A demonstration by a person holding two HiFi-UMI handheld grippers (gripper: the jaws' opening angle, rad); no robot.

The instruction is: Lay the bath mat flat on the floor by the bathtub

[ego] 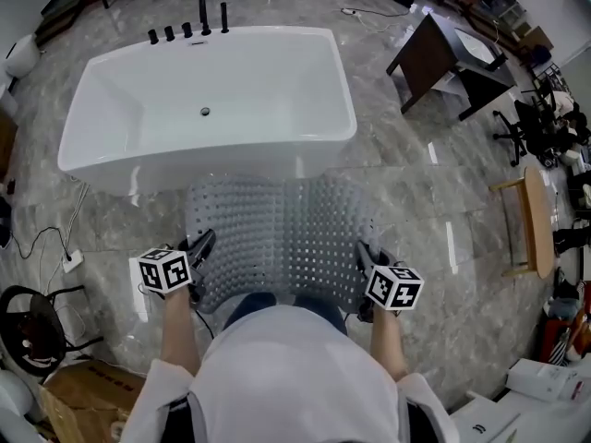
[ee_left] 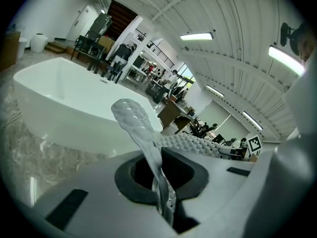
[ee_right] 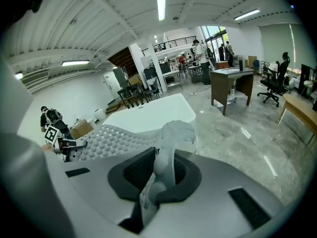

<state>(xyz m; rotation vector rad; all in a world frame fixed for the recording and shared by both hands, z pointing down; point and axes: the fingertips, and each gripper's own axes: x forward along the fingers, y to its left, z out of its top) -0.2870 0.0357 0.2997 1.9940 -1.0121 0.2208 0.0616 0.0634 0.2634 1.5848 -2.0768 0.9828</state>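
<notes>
Both claws are clenched on the bath mat [ego: 277, 238], the left claw [ego: 200, 246] pinching one near corner and the right claw [ego: 364, 255] the other. Each gripper view shows the bumpy edge squeezed tight between the jaws. The mat hangs spread between them, rippled down the middle, and its far edge reaches toward the bathtub [ego: 203, 100], just short of the tub's near wall.

The step looks like the lowering, and the trick is tension. Draw the two claws a little wider apart so the centre ripple pulls out. Bring the far edge down onto the floor [ego: 425, 210] first, parallel to the tub's side, then drop the near corners together at the same height. If one corner lets go early, I'd expect the mat to fold or skew. Hold both grips until it lies flat.
</notes>
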